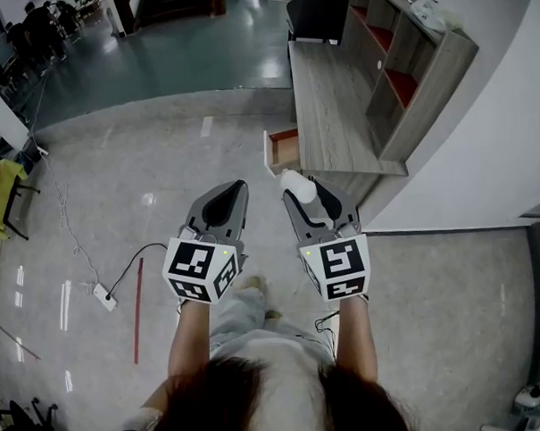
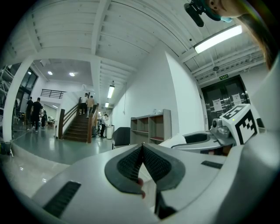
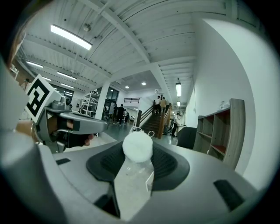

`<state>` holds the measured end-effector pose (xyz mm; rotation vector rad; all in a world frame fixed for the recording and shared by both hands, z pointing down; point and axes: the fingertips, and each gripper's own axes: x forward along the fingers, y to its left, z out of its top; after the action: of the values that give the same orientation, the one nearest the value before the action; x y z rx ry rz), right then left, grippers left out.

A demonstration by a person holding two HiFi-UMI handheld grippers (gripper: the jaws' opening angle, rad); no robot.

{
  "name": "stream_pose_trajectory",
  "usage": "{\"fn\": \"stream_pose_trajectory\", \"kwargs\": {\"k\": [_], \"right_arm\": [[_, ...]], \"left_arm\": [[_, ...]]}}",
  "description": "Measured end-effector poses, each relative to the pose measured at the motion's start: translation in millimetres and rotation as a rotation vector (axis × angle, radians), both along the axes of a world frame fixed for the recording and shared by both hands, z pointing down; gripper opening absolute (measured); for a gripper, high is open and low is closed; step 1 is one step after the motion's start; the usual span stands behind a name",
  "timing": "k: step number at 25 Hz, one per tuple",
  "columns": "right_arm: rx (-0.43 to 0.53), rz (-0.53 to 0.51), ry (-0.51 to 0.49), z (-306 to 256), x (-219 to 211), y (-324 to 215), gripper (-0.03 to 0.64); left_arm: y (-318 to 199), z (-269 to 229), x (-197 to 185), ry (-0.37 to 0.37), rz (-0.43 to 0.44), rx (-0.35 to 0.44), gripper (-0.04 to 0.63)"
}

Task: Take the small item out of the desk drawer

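- Left claw point(image 2: 142, 151): clenched, pads pressed flat together with nothing between them. It is held level at about 9 o'clock of the right claw, just beside it and above bare floor point(image 1: 120, 177).
- Right claw point(image 1: 305, 196): grasping the small item point(image 3: 137, 146), a white fluffy ball, pinched at the very tips of the pads. Most of the ball stands proud above the jaws.
- Location of the item: in the right claw, in the air over the floor, clear of the drawer and short of the table.
- Handling judgement: the item looks very light, soft and compressible, not fragile. Thin loops or threads show at its top in the right gripper view. A hold across its middle with modest pressure should suffice; the tip-only grip leaves it liable to pop out if it is squeezed harder or swung.
- Drawer point(image 1: 284, 150): at 12 o'clock of the right claw, near it, standing open from the table's front. Its reddish inside shows; contents cannot be made out.
- Table point(image 1: 328, 105): wood-grain top running away toward 12 o'clock, with a shelf unit point(image 1: 410, 73) along its 3 o'clock edge against the white wall.
- Task status, judged: extraction appears done; the drawer is not yet shut.
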<state>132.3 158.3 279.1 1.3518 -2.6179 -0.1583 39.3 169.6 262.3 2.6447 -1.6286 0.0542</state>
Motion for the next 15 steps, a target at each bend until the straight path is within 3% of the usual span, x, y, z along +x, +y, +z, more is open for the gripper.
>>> {"fn": "stream_pose_trajectory", "kwargs": {"k": [15], "right_arm": [[-0.031,0.023,-0.134,-6.4,-6.5,-29.1,0.195]], "left_arm": [[-35.6,0.7,-13.8,0.002,0.031,-0.006,0.017]]}}
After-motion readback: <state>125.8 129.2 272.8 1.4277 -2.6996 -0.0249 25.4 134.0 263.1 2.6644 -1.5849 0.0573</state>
